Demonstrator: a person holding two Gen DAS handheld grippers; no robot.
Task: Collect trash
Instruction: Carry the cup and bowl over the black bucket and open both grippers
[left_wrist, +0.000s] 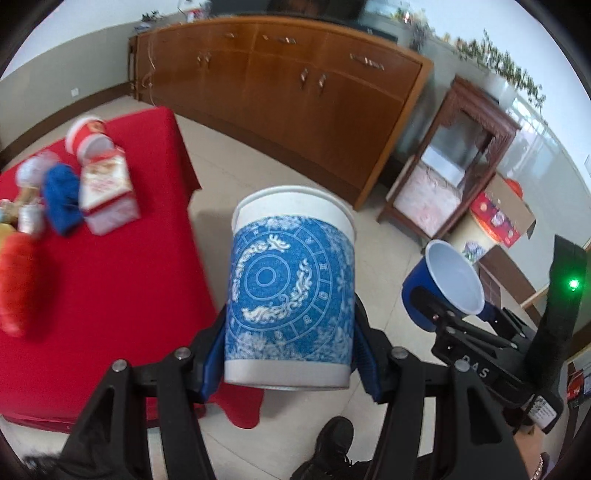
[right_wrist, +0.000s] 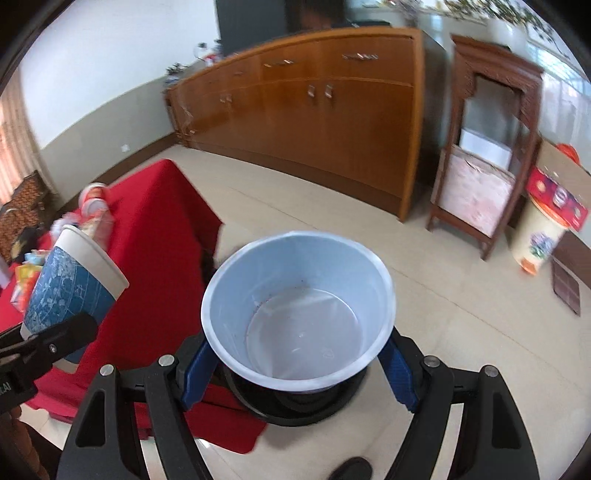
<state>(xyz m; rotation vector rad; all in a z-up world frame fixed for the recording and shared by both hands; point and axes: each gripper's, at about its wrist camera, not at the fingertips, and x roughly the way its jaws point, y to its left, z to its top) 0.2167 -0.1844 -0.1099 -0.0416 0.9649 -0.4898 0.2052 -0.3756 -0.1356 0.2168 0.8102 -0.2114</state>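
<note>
My left gripper is shut on a white paper cup with a blue pattern, held upright above the tiled floor. The same patterned cup shows at the left of the right wrist view. My right gripper is shut on a blue cup with a white inside; it is empty apart from a few dark specks. That blue cup also appears at the right of the left wrist view. More trash lies on the red-covered table: a red-and-white cup, a carton and wrappers.
A long wooden sideboard runs along the far wall. Right of it stand a dark wooden stand and a pale bin under a red-printed cardboard box. A dark shoe is on the floor below my left gripper.
</note>
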